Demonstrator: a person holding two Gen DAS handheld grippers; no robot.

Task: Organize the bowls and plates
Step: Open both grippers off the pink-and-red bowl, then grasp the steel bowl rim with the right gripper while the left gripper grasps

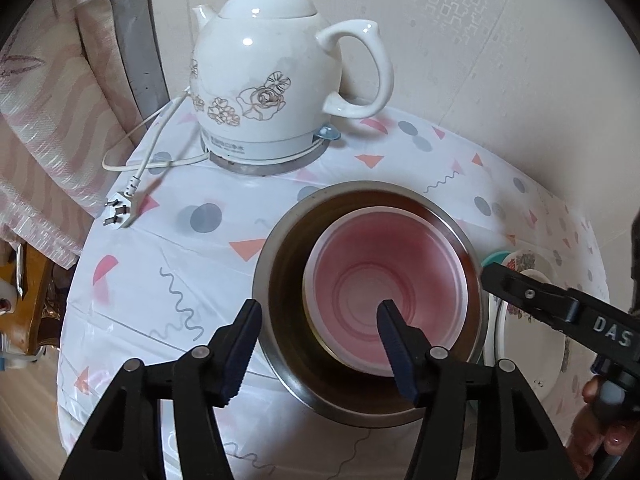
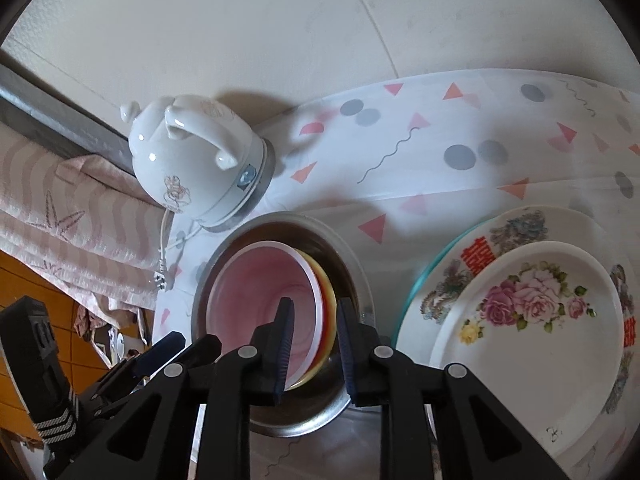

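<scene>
- Pink bowl sits nested inside the steel bowl, mouth up; a yellow-rimmed bowl shows under it in the right wrist view. The stack stands on the bench, near its front edge.
- Left tool: jaws spread, nothing pinched. One finger hangs outside the steel bowl's near-left wall, the other over the pink bowl's inside. Both walls lie between the fingers, untouched as far as I can see.
- Right tool: jaws a narrow gap apart. One finger lies over the pink bowl's inside, the other beyond the nested rims over the steel bowl's inner wall. The rims pass through the gap; pads do not look pressed on them. Reads as a loose straddle, not a grip.
- Key relation: the bowl stack lies straight ahead of and below both tools, left tool at its near-left rim, right tool at its right rim. Bowls are round, so no long axis; approach angle matters only for the rim.
- Plate stack just right of the steel bowl: flowered plate on a larger plate with red characters, over a teal-rimmed dish. Very close to the bowl, possibly touching.
- Judgement: bowls and plates already grouped; both tools seem free to lift clear.
- Clearance: kettle stands behind, its loose cord and plug to the left. Open bench lies left of the bowl; right side is tight against the plates.
</scene>
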